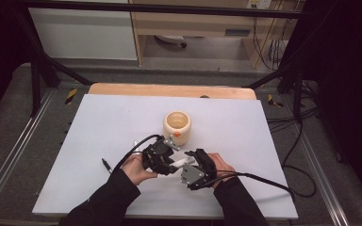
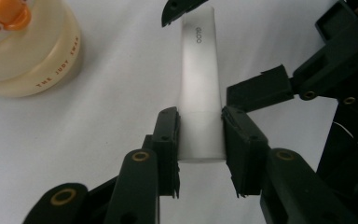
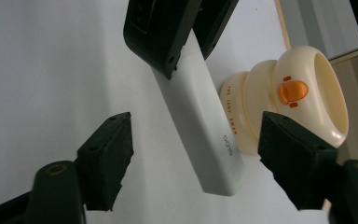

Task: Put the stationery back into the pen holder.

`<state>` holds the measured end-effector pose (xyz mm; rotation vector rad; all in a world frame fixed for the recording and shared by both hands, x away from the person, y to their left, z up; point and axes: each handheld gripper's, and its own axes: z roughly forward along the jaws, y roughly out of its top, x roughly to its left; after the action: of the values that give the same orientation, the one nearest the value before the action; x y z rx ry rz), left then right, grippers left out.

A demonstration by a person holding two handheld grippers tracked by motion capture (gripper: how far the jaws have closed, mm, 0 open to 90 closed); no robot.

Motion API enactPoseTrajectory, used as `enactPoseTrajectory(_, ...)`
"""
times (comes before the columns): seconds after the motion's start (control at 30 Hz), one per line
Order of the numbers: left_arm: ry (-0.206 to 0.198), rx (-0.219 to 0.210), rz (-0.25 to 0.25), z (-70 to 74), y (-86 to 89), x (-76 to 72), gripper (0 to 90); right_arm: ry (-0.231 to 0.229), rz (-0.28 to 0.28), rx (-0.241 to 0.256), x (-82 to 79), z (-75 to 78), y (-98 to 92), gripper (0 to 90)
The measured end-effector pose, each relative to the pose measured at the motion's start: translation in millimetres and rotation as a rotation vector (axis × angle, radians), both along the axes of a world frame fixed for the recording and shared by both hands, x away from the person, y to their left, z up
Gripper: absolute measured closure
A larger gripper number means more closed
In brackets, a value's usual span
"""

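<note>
One white tube [image 2: 200,88], clamped at one end by the left gripper [image 2: 200,140]. The right gripper [image 3: 196,158] stands with jaws apart around the other end, not touching. One cream cup [image 1: 177,126] at 12 o'clock from the tube; its inside looks bare in the high view. One pen [image 1: 106,165] at 9 o'clock. The gripper views show lettering on the cup.

White bar [image 2: 200,88] far end hidden by right gripper [image 2: 279,79]; cup [image 2: 23,46] cut off at frame edge.

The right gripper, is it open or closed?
Open. In its own view the right gripper has its jaws spread wide on either side of the white stick, touching neither side. The left gripper holds the stick.
</note>
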<state>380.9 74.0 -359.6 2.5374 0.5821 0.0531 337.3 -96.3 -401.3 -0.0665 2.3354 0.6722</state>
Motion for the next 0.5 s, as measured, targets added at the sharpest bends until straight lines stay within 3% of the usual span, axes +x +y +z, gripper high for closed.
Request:
enactPoseTrajectory(0.2, 0.007, 0.014, -0.003, -1.5, -2.5, -0.1, 66.8, -0.077, 0.055, -0.065, -2.7, -3.1, -0.5, 46.8)
enactPoseTrajectory(0.5, 0.017, 0.017, -0.012, -2.3, -7.0, -1.4, 66.8, -0.112, 0.107, -0.114, -5.5, -6.0, 3.2, 57.2)
